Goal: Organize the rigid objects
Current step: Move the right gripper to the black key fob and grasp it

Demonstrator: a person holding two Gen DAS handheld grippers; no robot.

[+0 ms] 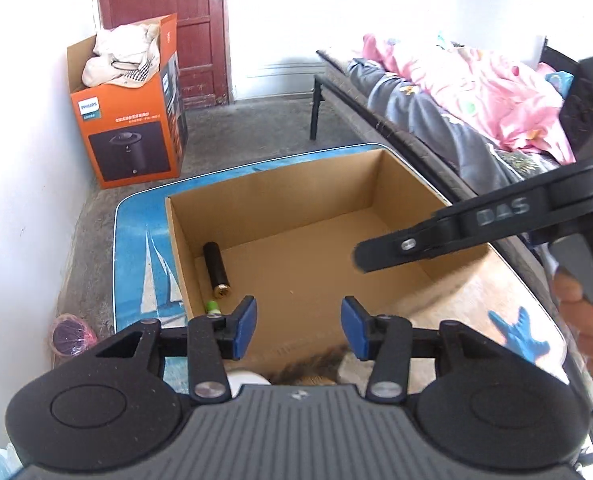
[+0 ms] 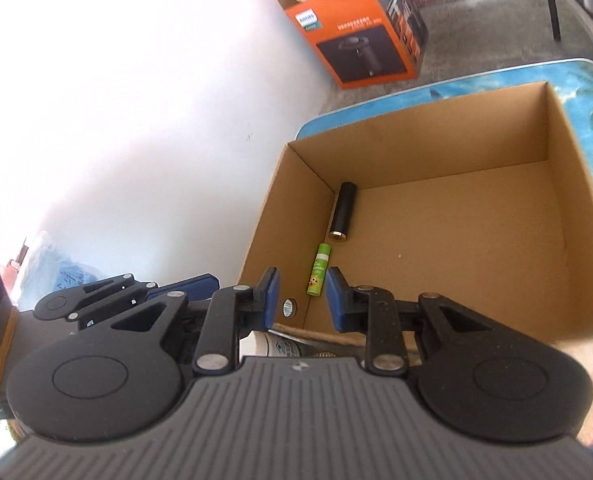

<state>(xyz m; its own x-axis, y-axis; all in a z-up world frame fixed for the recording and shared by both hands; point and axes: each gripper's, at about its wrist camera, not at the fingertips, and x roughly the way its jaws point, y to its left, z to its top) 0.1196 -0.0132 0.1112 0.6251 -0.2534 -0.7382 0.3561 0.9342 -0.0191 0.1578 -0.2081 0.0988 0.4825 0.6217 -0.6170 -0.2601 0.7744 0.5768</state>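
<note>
The left gripper (image 1: 298, 326), black with blue pads, hangs over the near wall of the open brown cardboard box (image 1: 400, 184), its jaws spread wide with nothing between them. The right gripper (image 2: 300, 300), of the same make, hovers above the box's near left corner with its jaws also parted and empty, though narrower than the left's; in the left wrist view its finger (image 1: 396, 250) reaches in from the right, above the box floor and tilted downward, with the person's bare hand (image 1: 588, 320) closed round its handle.

Inside the box, a black cylinder with a brass-coloured end (image 2: 341, 213) lies along the left wall, near the middle of that wall. A small green tube with a printed label (image 2: 318, 269) lies just nearer than the cylinder, also close to the left wall, apart from the cylinder. A small round metallic piece (image 2: 288, 307) sits in the box's near left corner; what it is cannot be told. The rest of the box floor, from the middle across to the right wall and back to the far wall, is bare cardboard.

The box rests on a blue table with a sailing-boat print (image 1: 144, 256), whose rim shows beyond the box's left and far sides. Beyond the box's far left corner stands an orange printed carton (image 1: 128, 140) on the floor
</note>
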